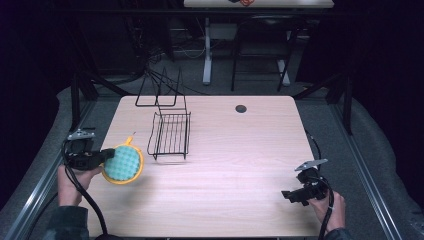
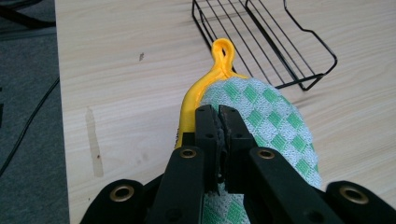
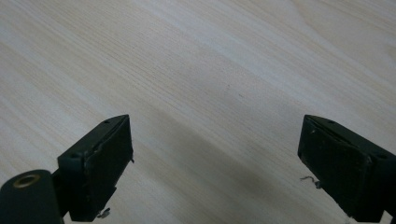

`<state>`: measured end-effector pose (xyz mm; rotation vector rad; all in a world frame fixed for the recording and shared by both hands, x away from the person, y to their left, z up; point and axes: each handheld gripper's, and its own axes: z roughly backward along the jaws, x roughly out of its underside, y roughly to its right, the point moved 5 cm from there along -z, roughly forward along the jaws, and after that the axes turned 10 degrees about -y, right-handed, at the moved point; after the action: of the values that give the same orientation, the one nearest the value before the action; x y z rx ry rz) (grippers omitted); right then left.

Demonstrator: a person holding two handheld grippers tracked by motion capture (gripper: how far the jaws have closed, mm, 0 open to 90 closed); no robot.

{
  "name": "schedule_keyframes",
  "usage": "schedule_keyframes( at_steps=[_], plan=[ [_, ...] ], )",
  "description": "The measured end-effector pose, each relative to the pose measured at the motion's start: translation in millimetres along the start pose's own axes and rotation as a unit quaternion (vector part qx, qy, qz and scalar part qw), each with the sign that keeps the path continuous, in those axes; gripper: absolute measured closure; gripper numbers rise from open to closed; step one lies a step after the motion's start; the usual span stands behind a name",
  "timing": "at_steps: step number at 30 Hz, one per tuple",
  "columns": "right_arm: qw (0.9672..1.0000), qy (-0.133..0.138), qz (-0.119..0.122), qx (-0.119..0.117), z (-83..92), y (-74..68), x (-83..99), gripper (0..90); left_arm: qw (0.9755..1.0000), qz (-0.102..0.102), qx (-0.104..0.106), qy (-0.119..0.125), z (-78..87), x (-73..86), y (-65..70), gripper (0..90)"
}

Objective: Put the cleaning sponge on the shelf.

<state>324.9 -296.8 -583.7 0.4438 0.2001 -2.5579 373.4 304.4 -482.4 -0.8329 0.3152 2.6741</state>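
The worktop [image 1: 240, 165] is pale wood, and the black wire rack [image 1: 171, 134] standing on its far left part serves as the landmark here. Behind the rack, touching or nearly touching its far end, a taller wire frame [image 1: 160, 90] rises. Well to the right of the rack and farther back sits a small dark round spot [image 1: 241, 108] in the wood.

Just left of the rack and nearer the person, the pad [image 1: 122, 164], a round green-checked cloth with a yellow rim and a yellow loop pointing toward the rack, is held up off the wood, tilted on edge. The left gripper [image 2: 218, 116] has its fingers [image 2: 205, 123] pressed together on the pad's near rim, pinching cloth and rim between them. The right gripper [image 1: 295, 195] waits far to the right of the rack, near the front edge, its fingers [image 3: 100, 168] spread wide with nothing between them.

The step in hand looks like the carry: the pad is lifted and faces the rack, not yet in it. The next move probably calls for swinging the left hand toward the rack, clearing its near wire edge, then lowering the pad in before letting go.
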Motion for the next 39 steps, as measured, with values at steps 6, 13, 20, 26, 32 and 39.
schedule_keyframes(
  at_steps=[6, 13, 20, 26, 32, 39],
  plan=[
    [1.0000, -0.003, 0.001, 0.000, -0.5, -0.2, 0.1, 9.7, 0.9999, -0.009, 0.006, 0.006, 2.6, -8.4, 4.8, 87.5],
    [1.0000, -0.002, -0.001, -0.003, -1.3, 0.6, 0.2, 9.8, 0.9998, -0.015, 0.008, 0.010, 2.3, -16.4, 8.0, 87.6],
    [1.0000, 0.001, -0.001, 0.001, 1.1, 0.0, -0.3, 9.8, 0.9994, -0.029, 0.014, 0.012, 1.1, -25.4, 16.4, 87.5],
    [1.0000, 0.001, -0.001, 0.002, 0.5, 0.4, -0.4, 9.8, 0.9991, -0.035, 0.016, 0.017, 0.4, -32.2, 19.3, 87.6],
    [1.0000, -0.001, 0.002, 0.005, -0.5, 0.9, -0.3, 10.0, 0.9988, -0.039, 0.020, 0.019, -1.1, -37.7, 23.7, 87.6],
    [1.0000, -0.005, -0.002, 0.000, -1.6, 1.6, 0.6, 10.0, 0.9987, -0.039, 0.022, 0.025, -4.1, -44.5, 24.6, 87.5]
  ],
)
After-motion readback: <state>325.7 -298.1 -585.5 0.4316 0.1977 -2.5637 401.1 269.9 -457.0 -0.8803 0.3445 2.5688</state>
